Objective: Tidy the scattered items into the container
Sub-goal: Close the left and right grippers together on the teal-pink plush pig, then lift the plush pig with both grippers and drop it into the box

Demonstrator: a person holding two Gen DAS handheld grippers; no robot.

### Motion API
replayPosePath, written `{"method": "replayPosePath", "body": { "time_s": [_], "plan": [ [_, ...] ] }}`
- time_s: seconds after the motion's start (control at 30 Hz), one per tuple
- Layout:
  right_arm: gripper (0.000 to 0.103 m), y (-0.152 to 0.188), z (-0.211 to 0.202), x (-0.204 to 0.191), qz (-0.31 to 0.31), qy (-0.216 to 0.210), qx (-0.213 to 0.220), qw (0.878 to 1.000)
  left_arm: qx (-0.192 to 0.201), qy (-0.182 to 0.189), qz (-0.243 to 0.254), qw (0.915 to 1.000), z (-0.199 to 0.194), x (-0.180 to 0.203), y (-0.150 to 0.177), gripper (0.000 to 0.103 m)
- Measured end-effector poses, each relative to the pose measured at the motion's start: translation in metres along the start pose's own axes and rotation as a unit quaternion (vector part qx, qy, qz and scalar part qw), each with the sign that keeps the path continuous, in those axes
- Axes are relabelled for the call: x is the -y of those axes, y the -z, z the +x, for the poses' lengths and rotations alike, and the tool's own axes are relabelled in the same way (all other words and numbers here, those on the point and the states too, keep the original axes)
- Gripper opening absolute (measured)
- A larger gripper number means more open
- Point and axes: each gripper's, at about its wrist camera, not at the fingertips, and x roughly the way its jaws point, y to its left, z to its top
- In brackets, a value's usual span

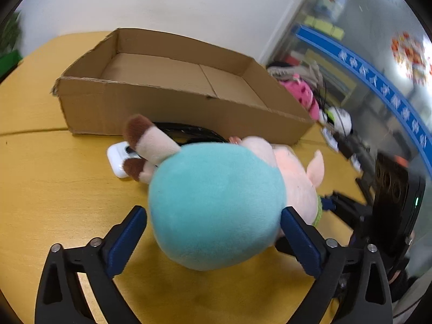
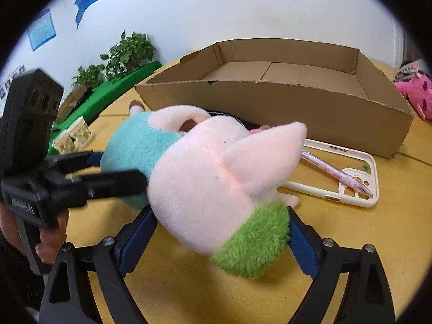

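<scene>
Both grippers straddle the plush (image 1: 216,202) on the table (image 1: 54,189): my left gripper (image 1: 213,232) spread around its teal body, my right gripper (image 2: 221,229) around the pink-and-green end, neither clearly squeezing. I judge a good lift needs both to pinch deep into the stuffing together, then rise level. Just beyond, the box (image 1: 175,105) sits empty; the phone case (image 2: 351,186) and pen (image 2: 334,172) wait beside it.

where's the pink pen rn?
Right wrist view, right of centre: the pink pen lies across the cream phone case on the table, just in front of the cardboard box, beside the plush toy.
</scene>
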Motion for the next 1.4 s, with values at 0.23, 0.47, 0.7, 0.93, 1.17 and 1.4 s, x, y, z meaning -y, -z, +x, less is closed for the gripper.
{"method": "replayPosePath", "body": {
  "time_s": [0.23,0.47,0.7,0.93,1.17,1.4],
  "plan": [
    [0.091,-0.008,-0.002,0.004,-0.008,0.015,0.006,1.0,-0.009,0.043,-0.026,0.9987,0.017,-0.011,-0.01,0.096],
    [0.071,-0.01,0.0,0.003,-0.012,0.022,-0.003,1.0,-0.01,0.031,0.001,0.9995,0.004,0.001,-0.007,0.084],
    [0.067,-0.035,-0.035,-0.013,-0.023,0.011,0.053,0.998,0.05,0.012,0.05,0.9974,-0.045,0.027,-0.035,0.084],
    [0.066,-0.103,-0.061,-0.013,-0.046,0.02,0.089,0.995,0.087,-0.002,0.087,0.9924,-0.07,0.043,-0.107,0.084],
    [0.065,-0.194,-0.074,0.0,-0.074,0.04,0.127,0.988,0.13,-0.008,0.121,0.984,-0.079,0.037,-0.201,0.084],
    [0.063,-0.279,-0.047,0.021,-0.083,0.034,0.133,0.987,0.143,-0.032,0.125,0.9812,-0.065,0.024,-0.284,0.084]
  ]
}}
